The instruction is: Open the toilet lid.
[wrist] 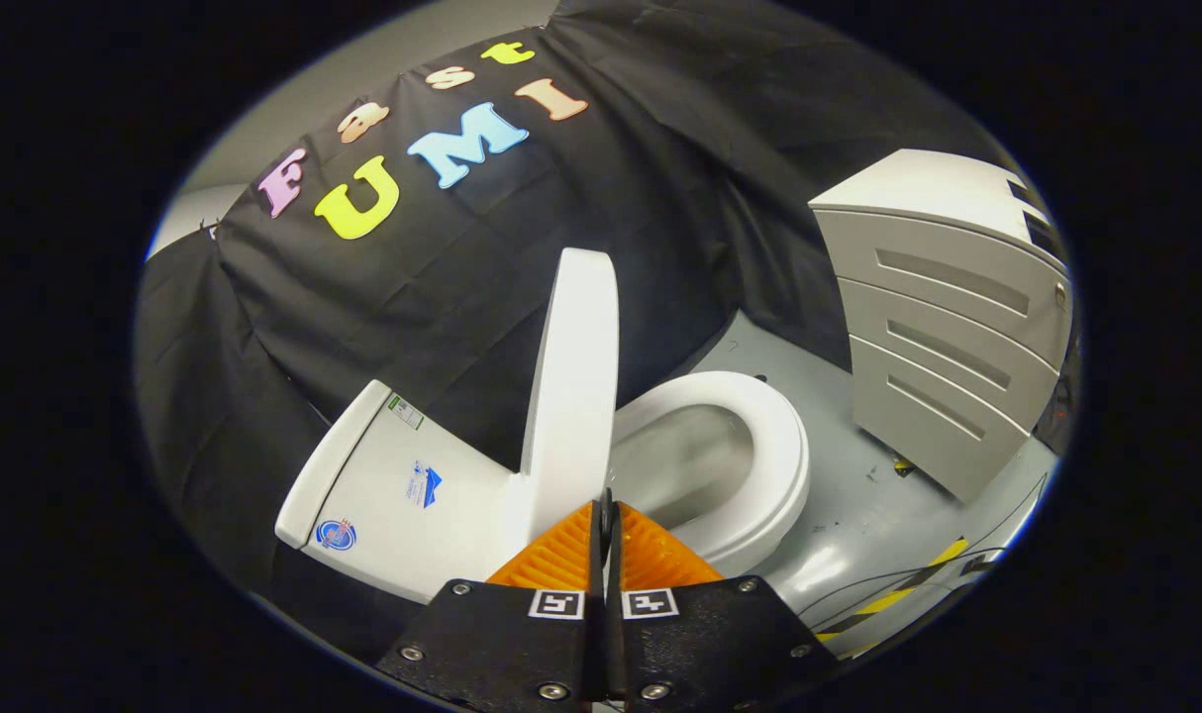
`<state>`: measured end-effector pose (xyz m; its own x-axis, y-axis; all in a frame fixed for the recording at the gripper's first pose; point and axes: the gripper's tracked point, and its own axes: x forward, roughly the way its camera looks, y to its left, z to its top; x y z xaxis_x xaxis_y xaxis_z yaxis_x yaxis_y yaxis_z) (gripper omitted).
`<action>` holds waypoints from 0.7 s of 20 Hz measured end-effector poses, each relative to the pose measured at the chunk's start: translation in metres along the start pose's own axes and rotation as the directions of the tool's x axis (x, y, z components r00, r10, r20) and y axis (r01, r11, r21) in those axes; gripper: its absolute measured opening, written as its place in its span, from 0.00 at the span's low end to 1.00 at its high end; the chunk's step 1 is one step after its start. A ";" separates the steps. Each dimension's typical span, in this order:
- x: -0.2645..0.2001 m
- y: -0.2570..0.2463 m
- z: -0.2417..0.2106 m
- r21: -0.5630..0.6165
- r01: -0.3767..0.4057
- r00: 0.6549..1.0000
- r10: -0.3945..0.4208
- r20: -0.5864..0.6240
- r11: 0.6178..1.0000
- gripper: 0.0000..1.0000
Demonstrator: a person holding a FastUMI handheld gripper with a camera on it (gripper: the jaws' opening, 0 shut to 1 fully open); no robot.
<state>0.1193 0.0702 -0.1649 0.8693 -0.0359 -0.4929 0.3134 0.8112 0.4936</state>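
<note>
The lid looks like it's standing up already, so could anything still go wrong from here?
Possibly. The toilet lid stands raised above the seat, but I can't tell if it leans on the tank; short of resting there, it might drop back. The gripper has its jaws closed together with nothing between them, just in front of the lid's lower edge, so a careless pull-back might nudge it. The drawer cabinet stands near the bowl, leaving little room.

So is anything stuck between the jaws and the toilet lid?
No, nothing visible is in the way. The gripper has its jaws closed together with nothing between them, and the toilet lid stands raised just ahead of them, next to the tank. The seat lies open beside it.
</note>
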 end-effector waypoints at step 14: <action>-0.017 0.076 0.004 -0.213 -0.003 0.996 0.023 0.092 0.977 0.00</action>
<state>0.1301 0.1299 -0.1162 0.9076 -0.0709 -0.4138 0.2227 0.9168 0.3314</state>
